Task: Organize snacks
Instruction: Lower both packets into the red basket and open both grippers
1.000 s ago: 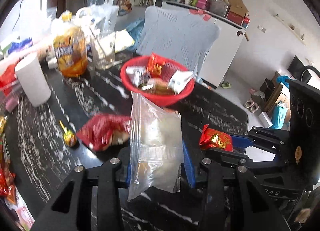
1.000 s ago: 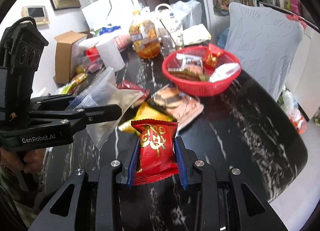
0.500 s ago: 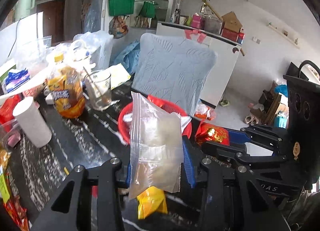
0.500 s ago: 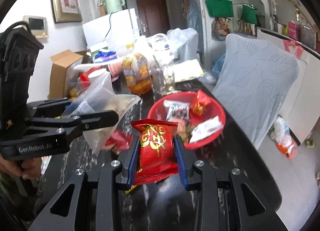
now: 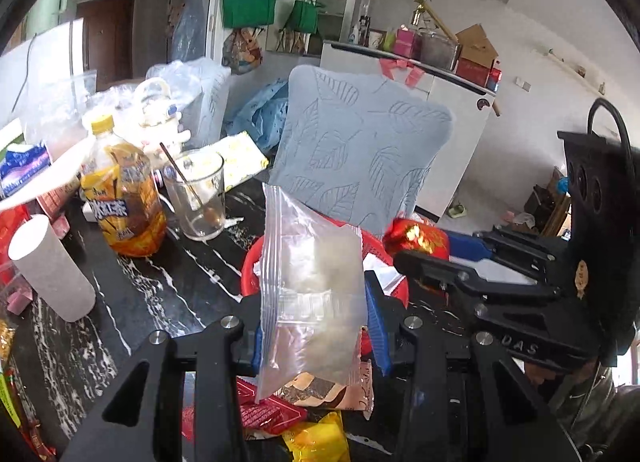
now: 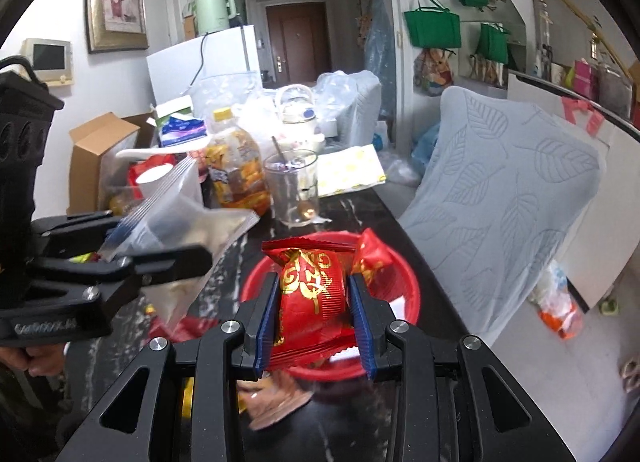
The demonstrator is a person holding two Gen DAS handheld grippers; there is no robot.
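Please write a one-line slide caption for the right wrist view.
Right tongs grip a red snack packet above the red basket on the cluttered table.

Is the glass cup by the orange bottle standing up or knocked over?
Standing up. The glass cup sits on its base on the black table, rim on top, with a spoon leaning inside it.

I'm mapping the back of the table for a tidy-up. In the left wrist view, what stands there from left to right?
White paper roll → orange drink bottle → glass cup with a spoon → clear zip bag in the left gripper → red snack packet held by the right gripper.
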